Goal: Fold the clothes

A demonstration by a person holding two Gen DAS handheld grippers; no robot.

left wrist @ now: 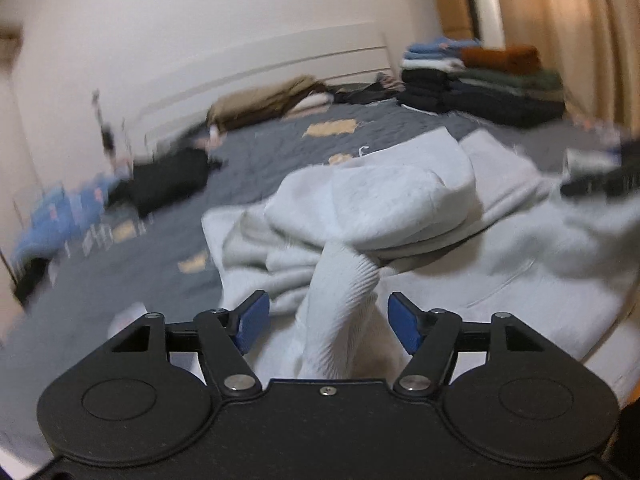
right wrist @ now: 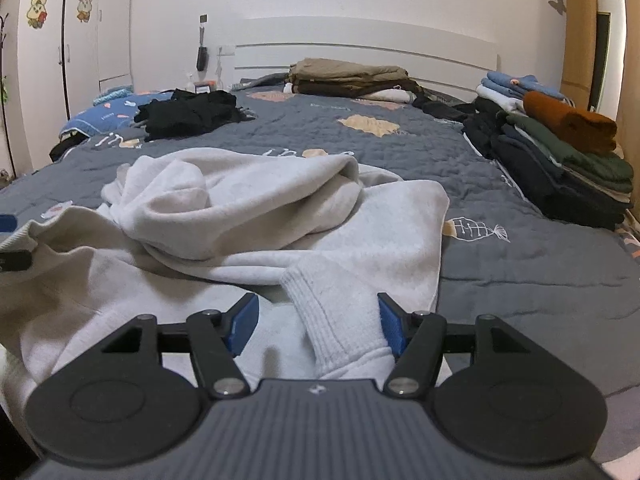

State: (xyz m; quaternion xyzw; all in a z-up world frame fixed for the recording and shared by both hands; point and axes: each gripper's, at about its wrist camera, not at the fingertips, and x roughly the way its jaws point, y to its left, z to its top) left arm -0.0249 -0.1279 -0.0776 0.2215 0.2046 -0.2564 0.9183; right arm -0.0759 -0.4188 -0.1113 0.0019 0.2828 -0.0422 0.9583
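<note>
Two tongs, left [left wrist: 328, 322] and right [right wrist: 318, 326], agape around sweatshirt [right wrist: 248, 216] cuffs.

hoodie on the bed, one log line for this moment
step: fold clothes | left gripper: open around cuff | right gripper: open around cuff | hoodie: crumpled on bed

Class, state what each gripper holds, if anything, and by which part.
Nothing is clamped: both the left gripper and right gripper stand open, each straddling a ribbed cuff of the grey sweatshirt.
</note>
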